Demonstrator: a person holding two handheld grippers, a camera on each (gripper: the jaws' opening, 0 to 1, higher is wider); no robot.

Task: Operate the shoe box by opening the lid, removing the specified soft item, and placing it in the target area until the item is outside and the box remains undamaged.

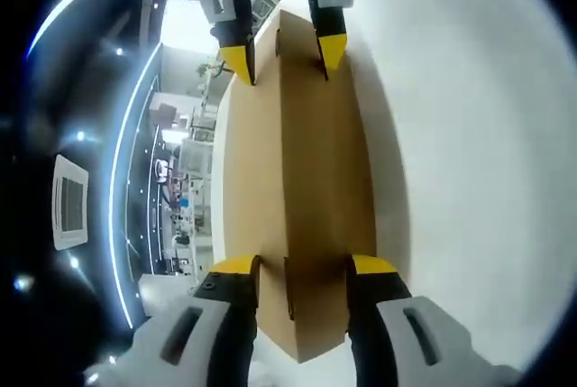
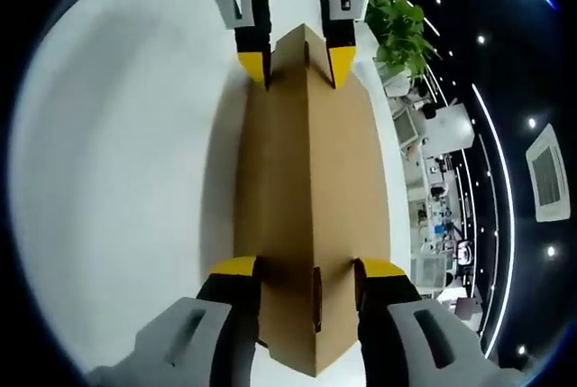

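Observation:
A plain brown cardboard shoe box (image 1: 306,161) lies on a white table, with its lid down. In the left gripper view my left gripper (image 1: 304,265) straddles the near end of the box, a yellow-tipped jaw pressed against each side. My right gripper (image 1: 285,53) holds the far end the same way. In the right gripper view the shoe box (image 2: 311,161) runs away from my right gripper (image 2: 306,267), which clamps the near end, to my left gripper (image 2: 297,58) on the opposite end. The inside of the box is hidden.
The white table (image 1: 469,179) spreads wide on one side of the box, also seen as the table (image 2: 117,179). Past its other edge lie an office room with desks (image 1: 180,179) and a green plant (image 2: 401,31).

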